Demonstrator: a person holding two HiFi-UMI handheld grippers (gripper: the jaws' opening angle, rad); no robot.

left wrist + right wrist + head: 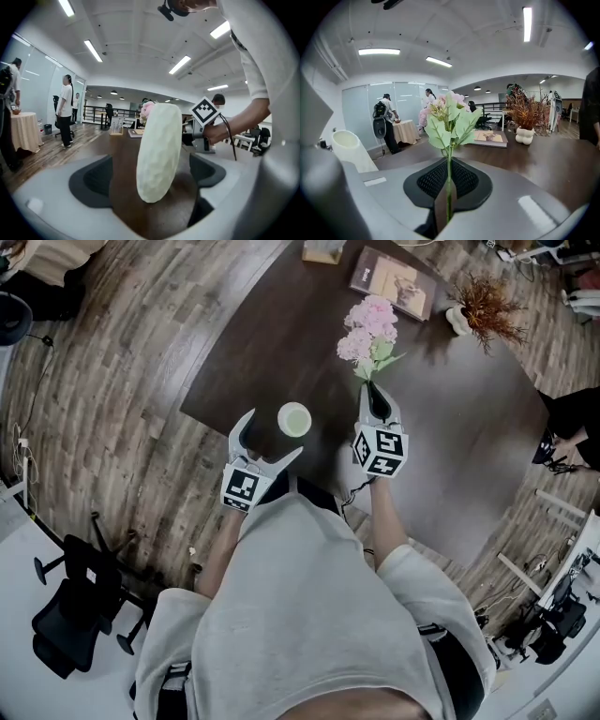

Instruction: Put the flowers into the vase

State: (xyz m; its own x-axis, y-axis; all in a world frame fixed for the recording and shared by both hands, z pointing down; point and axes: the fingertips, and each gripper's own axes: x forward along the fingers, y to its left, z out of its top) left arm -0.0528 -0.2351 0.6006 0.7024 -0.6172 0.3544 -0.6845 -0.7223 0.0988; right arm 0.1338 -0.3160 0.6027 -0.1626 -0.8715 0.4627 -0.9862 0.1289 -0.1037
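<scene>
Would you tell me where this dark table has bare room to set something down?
Widest bare patch: the dark brown table's right side, between the right gripper holding pink flowers and the white pot of dried brown stems. Crowded: around the pale green vase between the left gripper's open jaws.

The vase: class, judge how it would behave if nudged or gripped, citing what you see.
Probably tips easily: the vase stands tall and narrow. Its dimpled surface should aid grip. It looks rigid, possibly ceramic, so perhaps breakable.
</scene>
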